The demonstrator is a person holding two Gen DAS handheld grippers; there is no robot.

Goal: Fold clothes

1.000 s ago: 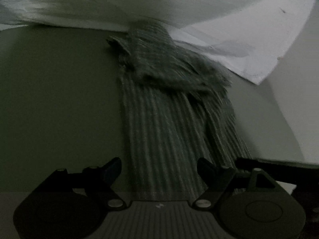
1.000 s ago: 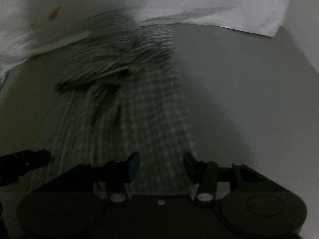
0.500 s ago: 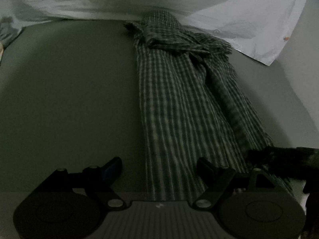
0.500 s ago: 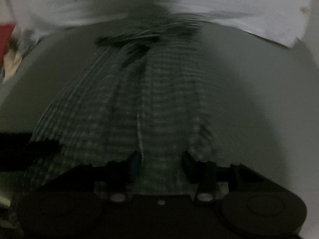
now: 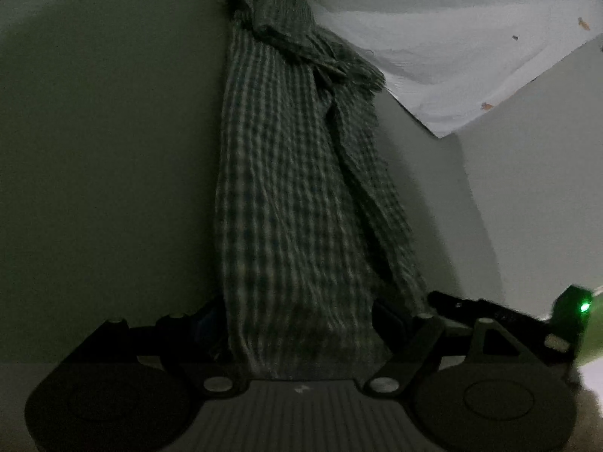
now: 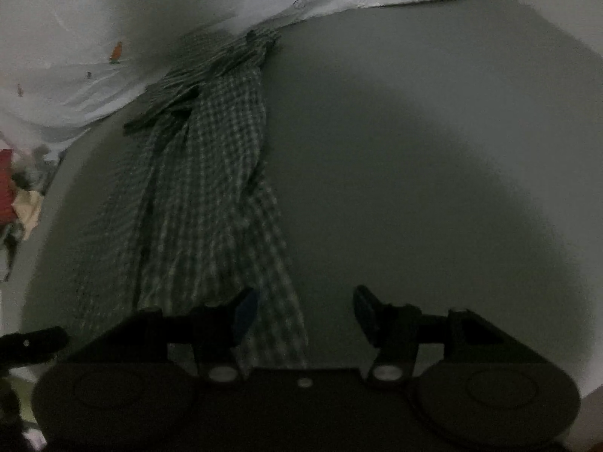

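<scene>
Checked cloth [image 5: 297, 203] lies between the wide-spread left gripper [image 5: 301, 320]; only the right view shows the right gripper [image 6: 305, 309], just widened, ungripping.

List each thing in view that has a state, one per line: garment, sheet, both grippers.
checked garment: stretched in a long strip on the grey surface, far end bunched
white sheet: spread, crumpled, over the garment's far end
left gripper: jaws wide, cloth between them
right gripper: jaws have just been opening, cloth edge by one finger, not pinched
</scene>
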